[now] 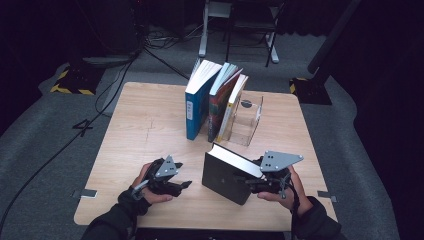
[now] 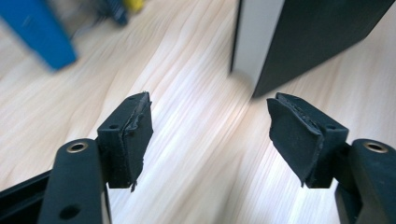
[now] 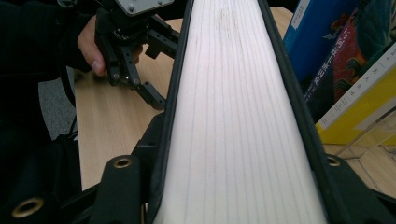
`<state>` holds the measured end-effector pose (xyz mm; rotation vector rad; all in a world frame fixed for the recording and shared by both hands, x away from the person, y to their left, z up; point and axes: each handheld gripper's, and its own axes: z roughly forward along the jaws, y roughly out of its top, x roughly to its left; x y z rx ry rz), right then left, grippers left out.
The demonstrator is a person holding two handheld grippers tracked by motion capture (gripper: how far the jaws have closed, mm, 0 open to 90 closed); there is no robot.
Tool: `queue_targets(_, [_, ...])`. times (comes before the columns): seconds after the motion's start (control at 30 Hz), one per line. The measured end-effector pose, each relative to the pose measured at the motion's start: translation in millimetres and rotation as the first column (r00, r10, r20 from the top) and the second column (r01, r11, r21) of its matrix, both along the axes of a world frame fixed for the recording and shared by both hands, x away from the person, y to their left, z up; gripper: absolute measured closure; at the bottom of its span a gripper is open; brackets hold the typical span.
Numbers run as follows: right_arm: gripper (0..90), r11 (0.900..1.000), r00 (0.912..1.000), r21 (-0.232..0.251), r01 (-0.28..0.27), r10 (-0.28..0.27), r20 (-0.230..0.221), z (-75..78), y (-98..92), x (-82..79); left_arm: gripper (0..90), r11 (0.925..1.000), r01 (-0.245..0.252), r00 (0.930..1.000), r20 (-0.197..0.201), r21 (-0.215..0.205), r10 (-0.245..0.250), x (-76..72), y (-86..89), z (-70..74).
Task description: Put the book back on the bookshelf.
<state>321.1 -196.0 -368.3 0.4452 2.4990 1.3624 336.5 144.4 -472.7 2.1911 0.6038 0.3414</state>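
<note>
We see a thick black hardcover book [image 1: 227, 172] standing tilted on the pale wooden table [image 1: 150, 120], near its front edge and a little right of centre, its white page block facing up and back; the right gripper [image 1: 250, 181] grips it from the right side, and in the right gripper view the book's page edge [image 3: 238, 116] runs straight up between the two black jaws, each cover pressed by a pad, so the jaws are closed on the book at about its full thickness; the left gripper [image 1: 186, 184] rests low over the table just left of the book, apart from it; in the left gripper view its fingers [image 2: 133, 140] stand wide apart with only bare wood between them, and the book's lower corner [image 2: 289, 42] lies beyond the tips, nearer the right-hand pad, not touching either; behind, a row of upright books, a blue one [image 1: 197, 102] among them, leans against a clear plastic bookend [image 1: 247, 120] towards the table's far edge, well apart from both grippers.
</note>
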Motion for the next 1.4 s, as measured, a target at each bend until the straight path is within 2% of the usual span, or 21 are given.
queue_targets(0.03, [50.7,1.0,1.0,-0.001,0.001,-0.001,-0.001,0.1,0.0,0.0,29.9,0.9991,-0.024,0.9997,-0.009,0.034,0.024,-1.9,9.9,-4.9])
queue_targets(0.07, [50.7,1.0,1.0,0.0,0.001,-0.001,-0.003,0.2,0.1,0.0,29.4,0.9991,-0.024,0.9997,-0.009,0.034,0.024,-1.9,9.9,-4.9])
queue_targets(0.13, [50.9,1.0,1.0,0.005,0.003,-0.003,-0.007,0.1,0.0,0.5,29.3,0.9957,-0.058,0.9982,-0.014,0.072,0.059,-3.8,22.0,-12.2])
queue_targets(0.17, [50.9,1.0,1.0,0.005,0.003,-0.003,-0.007,0.1,0.0,0.5,28.1,0.9957,-0.058,0.9982,-0.014,0.072,0.059,-3.8,22.0,-12.2])
queue_targets(0.23, [51.1,1.0,0.9999,0.008,0.001,-0.001,-0.011,0.1,-0.6,1.8,27.5,0.9929,-0.079,0.9962,-0.031,0.09,0.082,-3.9,30.9,-18.3])
queue_targets(0.43, [51.6,1.0,0.9999,0.008,-0.011,0.011,-0.011,0.5,-1.3,3.8,23.8,0.9933,-0.094,0.9937,-0.055,0.066,0.098,-3.7,37.8,-23.6])
queue_targets(0.6, [52.2,1.0,0.9999,0.011,-0.002,0.002,-0.016,2.3,-0.2,5.6,21.9,0.9888,-0.095,0.9937,-0.048,0.115,0.101,-2.6,31.8,-29.1])
queue_targets(0.73, [52.8,1.0,0.9998,0.007,0.014,-0.014,-0.01,8.1,0.4,9.0,19.6,0.9926,-0.092,0.9904,-0.097,0.08,0.099,2.5,33.3,-31.7])
queue_targets(0.83, [53.3,0.998,0.9981,0.017,0.06,-0.06,0.011,12.5,-2.1,11.7,19.3,0.9931,-0.091,0.9896,-0.105,0.074,0.099,3.7,33.7,-32.0])
queue_targets(1.1, [53.6,0.984,0.9824,-0.039,0.176,-0.173,0.07,24.1,-16.7,32.8,19.1,0.9932,-0.089,0.9897,-0.106,0.075,0.097,4.3,33.7,-32.0])
queue_targets(1.2, [53.6,0.976,0.9746,-0.036,0.215,-0.212,0.071,25.2,-20.6,41.9,19.0,0.9932,-0.09,0.9895,-0.107,0.074,0.097,4.5,33.4,-32.1])
queue_targets(1.4, [53.6,0.952,0.9493,0.002,0.305,-0.304,0.08,24.1,-25.4,62.2,18.8,0.9933,-0.088,0.9896,-0.108,0.075,0.095,4.9,33.4,-32.0])
